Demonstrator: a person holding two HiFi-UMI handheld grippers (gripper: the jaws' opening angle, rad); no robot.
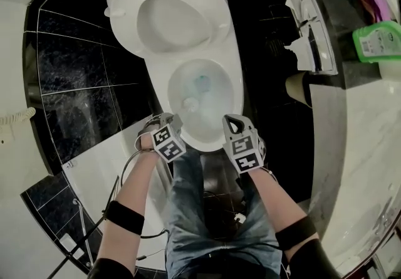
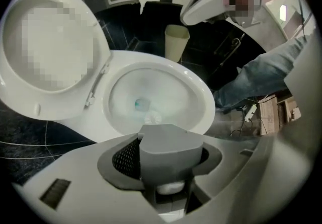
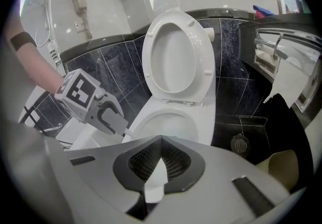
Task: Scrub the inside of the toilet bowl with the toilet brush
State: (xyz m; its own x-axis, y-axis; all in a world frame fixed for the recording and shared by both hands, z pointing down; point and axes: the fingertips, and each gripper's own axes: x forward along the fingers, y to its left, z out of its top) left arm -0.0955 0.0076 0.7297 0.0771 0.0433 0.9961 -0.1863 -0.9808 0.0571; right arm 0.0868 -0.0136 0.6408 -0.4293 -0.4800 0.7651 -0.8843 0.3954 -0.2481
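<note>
The white toilet (image 1: pixel 235 83) stands with its lid (image 1: pixel 169 21) raised and blue-tinted water in the bowl. The brush's white head (image 1: pixel 191 105) is down inside the bowl near the front wall, and it also shows in the left gripper view (image 2: pixel 151 116). My left gripper (image 1: pixel 169 120) points straight down over the bowl's front left rim, shut on the brush's grey handle (image 2: pixel 171 152). In the right gripper view, the left gripper (image 3: pixel 118 125) hangs beside the bowl (image 3: pixel 201 127). My right gripper (image 1: pixel 235 124) hovers at the front right rim, its pads (image 3: pixel 176 162) together and holding nothing.
A cream waste bin (image 1: pixel 297 88) stands right of the toilet below a paper dispenser (image 1: pixel 307 39) with torn sheets hanging. A green container (image 1: pixel 379 42) sits on the counter at the right. A floor drain (image 3: pixel 240 143) lies by the toilet base. The person's jeans (image 1: pixel 207 209) and cables are close behind both grippers.
</note>
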